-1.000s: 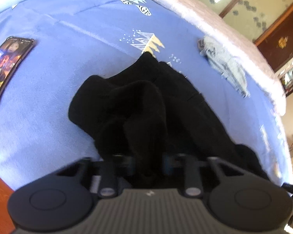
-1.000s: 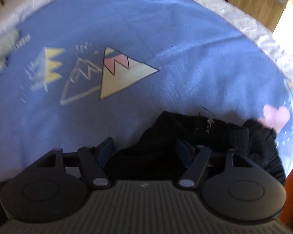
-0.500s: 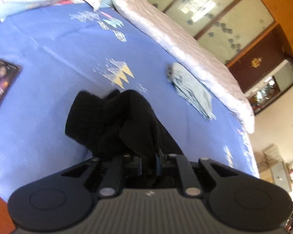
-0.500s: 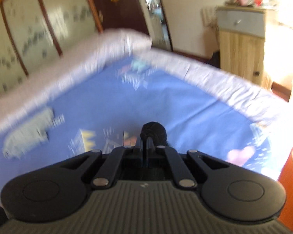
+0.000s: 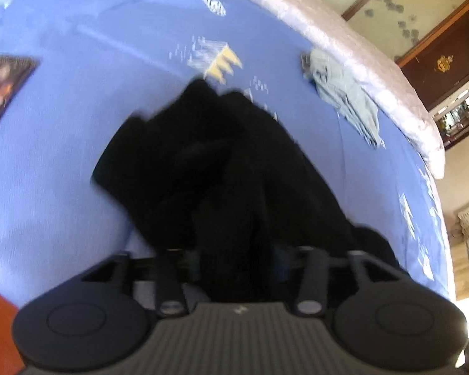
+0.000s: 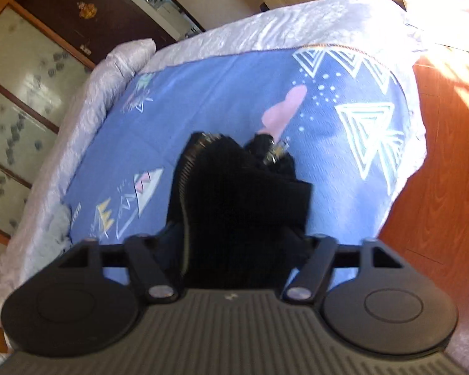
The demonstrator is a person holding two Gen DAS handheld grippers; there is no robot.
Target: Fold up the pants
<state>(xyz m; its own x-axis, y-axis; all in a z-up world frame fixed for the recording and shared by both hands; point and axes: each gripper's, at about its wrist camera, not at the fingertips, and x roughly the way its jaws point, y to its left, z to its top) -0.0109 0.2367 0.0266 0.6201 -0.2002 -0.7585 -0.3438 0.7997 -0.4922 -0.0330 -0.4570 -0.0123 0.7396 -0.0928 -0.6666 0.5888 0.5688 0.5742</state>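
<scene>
Black pants [image 5: 209, 162] lie bunched on a blue patterned bedspread [image 5: 78, 47]. In the left wrist view my left gripper [image 5: 239, 259] stands open with black cloth bunched between its spread fingers; the fingertips are hidden by the cloth. In the right wrist view my right gripper [image 6: 234, 250] is also open, and a ribbed end of the pants [image 6: 234, 193] lies between its fingers, with a small metal piece [image 6: 273, 153] at the far end.
A phone [image 5: 3, 84] lies on the bedspread at the far left. A folded grey-blue garment [image 5: 344, 93] lies near the bed's pale quilted edge [image 5: 344, 40]. Wardrobe doors [image 6: 22, 72] stand beyond the bed. Wooden floor [image 6: 437, 172] shows at the right.
Both grippers were shut on the pants half a second ago and now stand open. The pants have come down onto the bedspread. The right gripper has tilted down towards the bed.
</scene>
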